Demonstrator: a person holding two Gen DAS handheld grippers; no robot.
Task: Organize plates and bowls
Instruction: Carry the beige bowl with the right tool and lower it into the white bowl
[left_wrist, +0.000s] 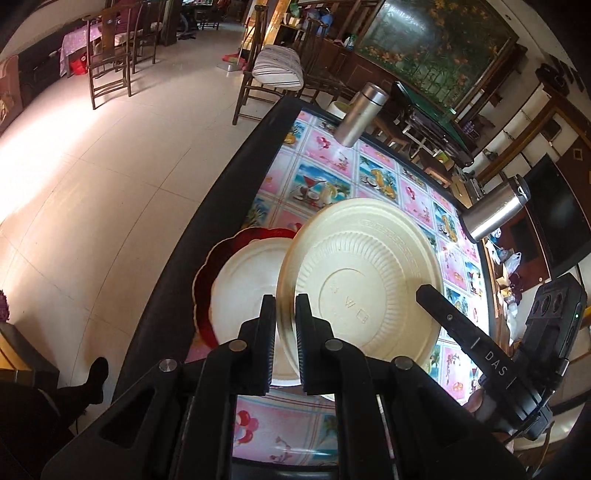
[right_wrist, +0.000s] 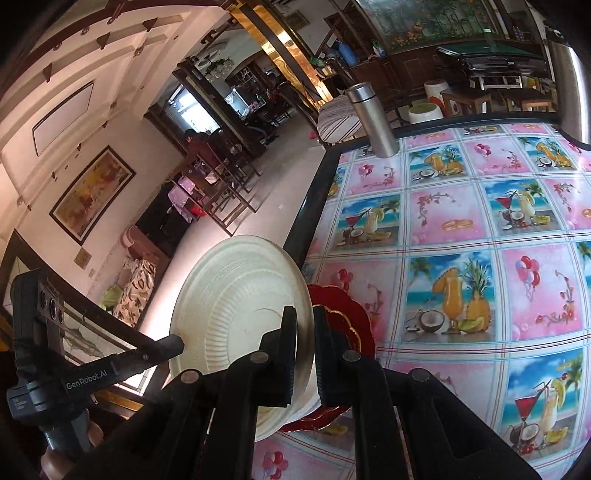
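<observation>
The cream disposable bowl (left_wrist: 364, 280) is held tilted on edge above the table, its ribbed underside toward the left wrist camera. Both grippers seem to pinch this one bowl: the left gripper (left_wrist: 285, 301) has its fingers closed on the rim at about 7 o'clock of the bowl in its own view, and the right gripper (right_wrist: 303, 314) has its fingers closed on a rim too, though whether it is the same bowl's far edge I can only judge likely, since each view shows the other tool's finger lying across the bowl's face.

Just below and to 9 o'clock of the lifted bowl lies a second cream bowl (left_wrist: 245, 280), resting inside a red scalloped plate (left_wrist: 202, 291) near the table's black edge (left_wrist: 221, 192). That is the relation the next move turns on: the stack lies beneath the fingers and slightly toward the table edge, so the bowl must tip flat and come down there; the left gripper looks nearer.

Farther out, at 12 and 2 o'clock on the fruit-print tablecloth (left_wrist: 325, 177), stand two steel flasks (left_wrist: 360, 114).
</observation>
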